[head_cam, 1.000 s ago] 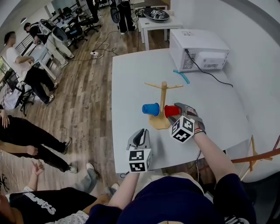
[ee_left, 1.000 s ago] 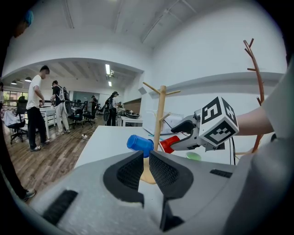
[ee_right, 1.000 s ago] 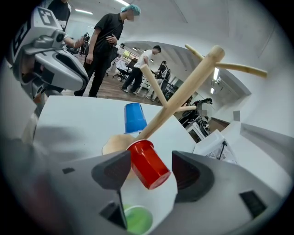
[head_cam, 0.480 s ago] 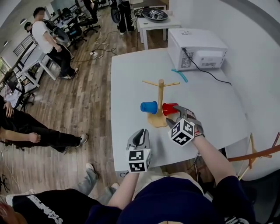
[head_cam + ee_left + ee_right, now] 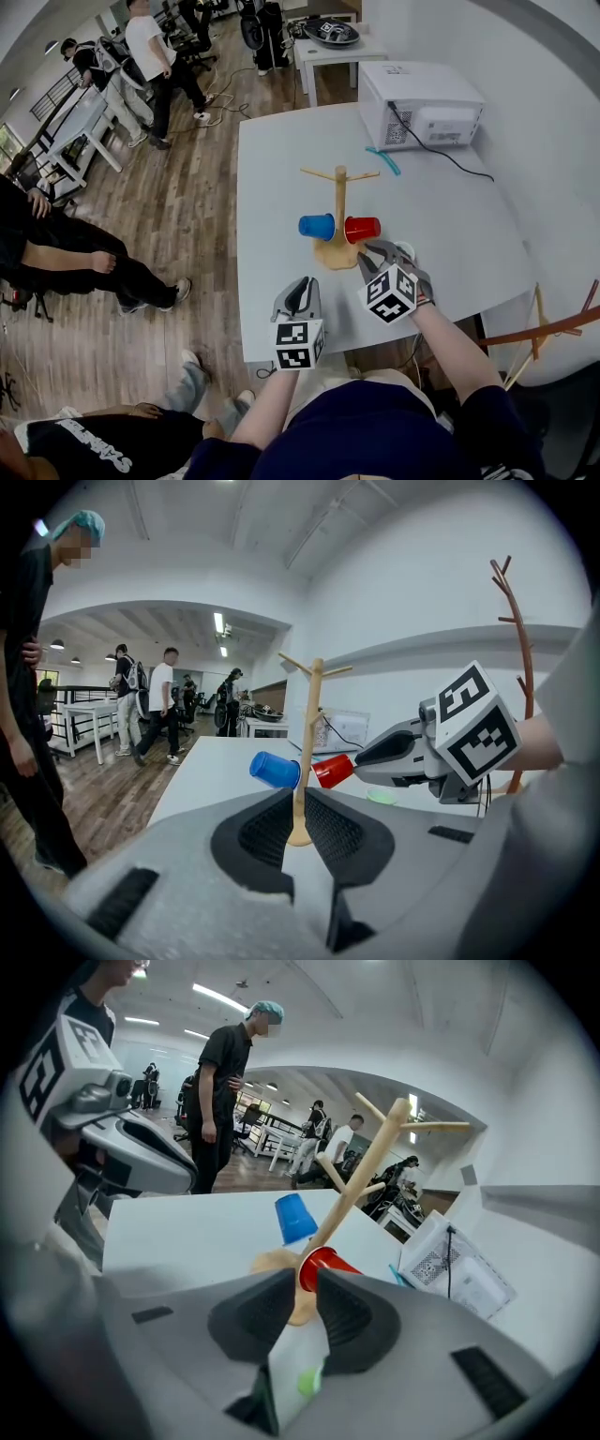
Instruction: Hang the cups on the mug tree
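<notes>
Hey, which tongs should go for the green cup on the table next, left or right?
Right, probably. The right tongs lie beside the green cup, just off the mug tree, jaws closing on nothing. The left tongs are shut and sit back near the table edge, farther from it.

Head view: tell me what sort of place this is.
Probably an open-plan office or lab: white desks on a wood-look floor, several people standing about, and a white box-shaped appliance on the work table.
</notes>
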The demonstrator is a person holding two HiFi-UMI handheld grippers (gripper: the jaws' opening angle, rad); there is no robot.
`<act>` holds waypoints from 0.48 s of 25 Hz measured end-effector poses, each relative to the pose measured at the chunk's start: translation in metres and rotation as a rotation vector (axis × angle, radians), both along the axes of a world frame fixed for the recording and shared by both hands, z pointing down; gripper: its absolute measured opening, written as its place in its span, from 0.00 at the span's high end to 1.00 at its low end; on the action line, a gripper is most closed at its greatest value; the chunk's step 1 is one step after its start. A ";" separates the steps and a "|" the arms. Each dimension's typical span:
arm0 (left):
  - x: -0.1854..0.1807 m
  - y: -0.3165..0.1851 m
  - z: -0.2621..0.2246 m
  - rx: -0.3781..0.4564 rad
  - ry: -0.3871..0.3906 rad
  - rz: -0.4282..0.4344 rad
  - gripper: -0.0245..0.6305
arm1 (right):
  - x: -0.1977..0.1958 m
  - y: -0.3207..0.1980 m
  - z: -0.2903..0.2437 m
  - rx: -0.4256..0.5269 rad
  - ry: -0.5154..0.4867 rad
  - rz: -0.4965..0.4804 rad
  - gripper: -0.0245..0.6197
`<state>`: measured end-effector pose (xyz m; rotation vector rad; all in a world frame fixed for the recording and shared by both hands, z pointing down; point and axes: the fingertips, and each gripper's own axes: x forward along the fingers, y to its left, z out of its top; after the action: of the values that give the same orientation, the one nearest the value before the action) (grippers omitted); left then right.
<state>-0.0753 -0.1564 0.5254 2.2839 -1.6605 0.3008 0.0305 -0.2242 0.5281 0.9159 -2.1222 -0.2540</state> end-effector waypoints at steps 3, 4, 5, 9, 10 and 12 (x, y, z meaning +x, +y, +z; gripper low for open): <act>0.002 0.004 0.000 0.001 -0.003 -0.001 0.93 | 0.001 0.009 -0.003 -0.001 -0.030 0.011 0.86; 0.003 0.005 0.000 0.001 -0.004 -0.003 0.93 | 0.001 0.012 -0.003 -0.001 -0.039 0.014 0.87; 0.004 0.007 -0.001 0.001 -0.005 -0.005 0.93 | 0.002 0.015 -0.004 0.000 -0.048 0.018 0.87; 0.007 0.011 -0.001 0.000 -0.008 -0.008 0.93 | 0.006 0.026 -0.006 0.005 -0.076 0.030 0.89; 0.008 0.012 -0.001 0.000 -0.008 -0.010 0.93 | 0.006 0.028 -0.006 0.005 -0.084 0.033 0.89; 0.009 0.015 -0.002 0.002 -0.008 -0.016 0.93 | 0.009 0.035 -0.006 0.001 -0.100 0.044 0.90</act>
<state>-0.0661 -0.1415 0.5237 2.2722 -1.6831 0.3055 0.0395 -0.1896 0.5222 0.9932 -2.1907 -0.1906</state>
